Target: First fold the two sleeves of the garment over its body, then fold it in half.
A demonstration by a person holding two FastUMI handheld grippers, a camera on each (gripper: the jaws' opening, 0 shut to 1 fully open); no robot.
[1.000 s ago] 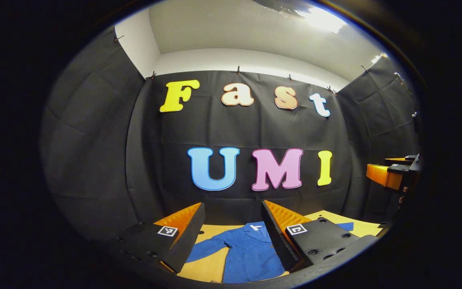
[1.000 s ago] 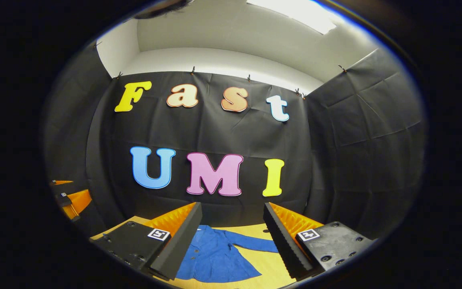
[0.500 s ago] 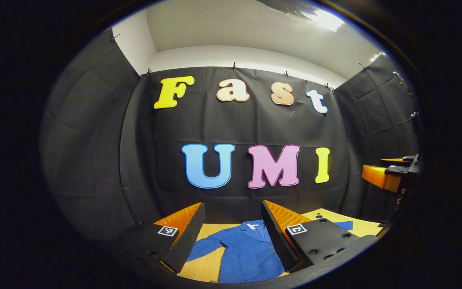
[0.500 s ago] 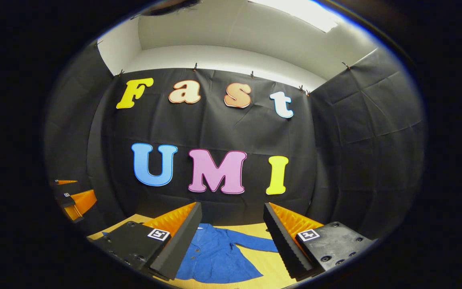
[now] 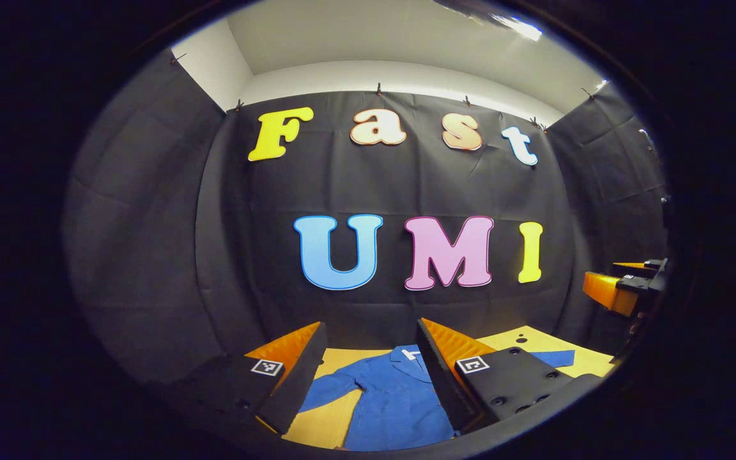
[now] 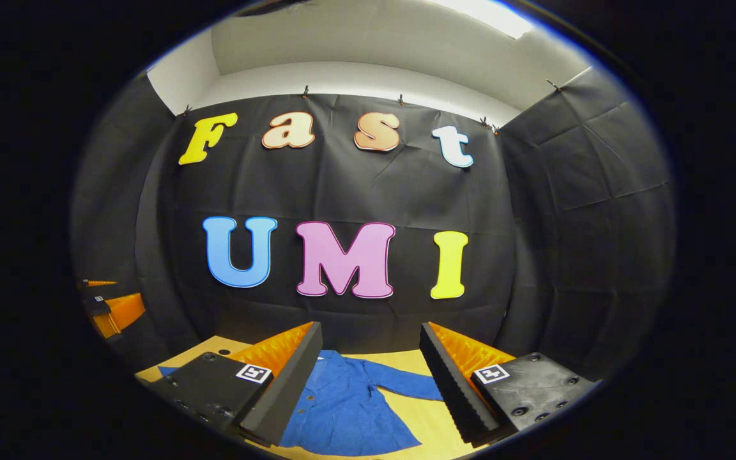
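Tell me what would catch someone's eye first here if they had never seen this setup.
Probably the blue jacket, spread flat and unfolded on the yellow table, with sleeves out to both sides. In the left gripper view, the left tongs stand open above it. In the right gripper view, the right tongs are open above it too.

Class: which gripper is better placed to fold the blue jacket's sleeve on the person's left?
Left. The open left gripper has the left sleeve lying between its fingers; the right gripper faces the opposite sleeve.
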